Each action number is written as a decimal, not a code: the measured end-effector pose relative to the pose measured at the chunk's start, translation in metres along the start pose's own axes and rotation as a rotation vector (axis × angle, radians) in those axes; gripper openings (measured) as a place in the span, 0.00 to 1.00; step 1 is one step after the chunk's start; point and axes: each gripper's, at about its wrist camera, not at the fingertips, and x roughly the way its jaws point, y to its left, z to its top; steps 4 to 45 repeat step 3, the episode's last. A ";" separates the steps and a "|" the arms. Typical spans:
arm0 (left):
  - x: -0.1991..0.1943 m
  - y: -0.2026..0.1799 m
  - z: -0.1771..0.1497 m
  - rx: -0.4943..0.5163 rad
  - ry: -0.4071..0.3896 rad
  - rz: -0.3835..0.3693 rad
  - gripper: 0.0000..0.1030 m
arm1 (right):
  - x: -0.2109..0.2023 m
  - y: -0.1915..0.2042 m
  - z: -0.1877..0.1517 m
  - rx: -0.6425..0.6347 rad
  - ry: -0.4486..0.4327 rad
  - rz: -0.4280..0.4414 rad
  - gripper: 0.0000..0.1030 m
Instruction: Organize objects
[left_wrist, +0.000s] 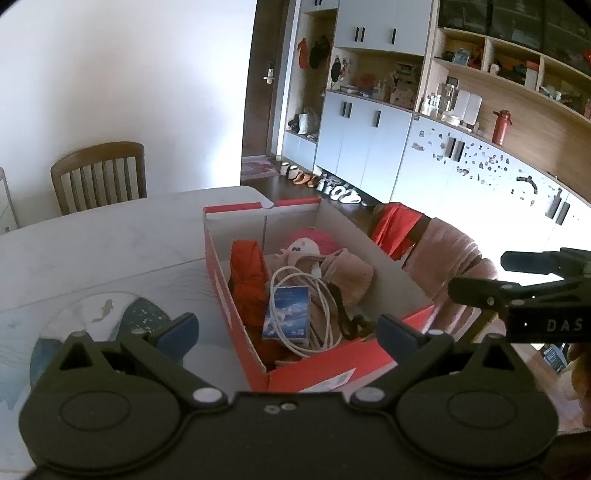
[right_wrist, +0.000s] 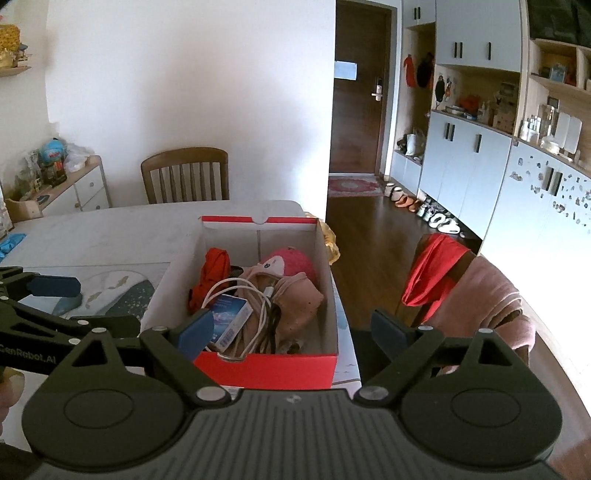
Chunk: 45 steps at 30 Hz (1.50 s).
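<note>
A: Where is the red box (left_wrist: 314, 369) from the left gripper (left_wrist: 288, 328)?

B: Straight ahead on the worktop (left_wrist: 110, 236), long axis running away. Its fingers (left_wrist: 177, 328) are spread wide, holding nothing.

A: And the right gripper (right_wrist: 291, 332)?

B: About as near; fingers (right_wrist: 195, 332) equally spread, empty, over the box's near end.

Red cardboard box (right_wrist: 266, 369) matt outside, raw grey board inside, holding soft pink cloth (right_wrist: 295, 299), red fabric (right_wrist: 214, 269), a glossy white plastic cable (right_wrist: 236, 288) and a printed paper carton (right_wrist: 231, 317); worktop (right_wrist: 110, 236) smooth, marbled; chair (right_wrist: 184, 173) varnished wood.
</note>
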 end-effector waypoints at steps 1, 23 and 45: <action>0.000 0.000 0.000 -0.001 -0.001 0.002 0.99 | 0.001 0.000 0.000 0.001 0.001 -0.002 0.90; 0.000 0.001 0.001 -0.001 0.000 0.003 0.99 | 0.001 0.000 0.001 0.002 0.001 -0.007 0.90; 0.000 0.001 0.001 -0.001 0.000 0.003 0.99 | 0.001 0.000 0.001 0.002 0.001 -0.007 0.90</action>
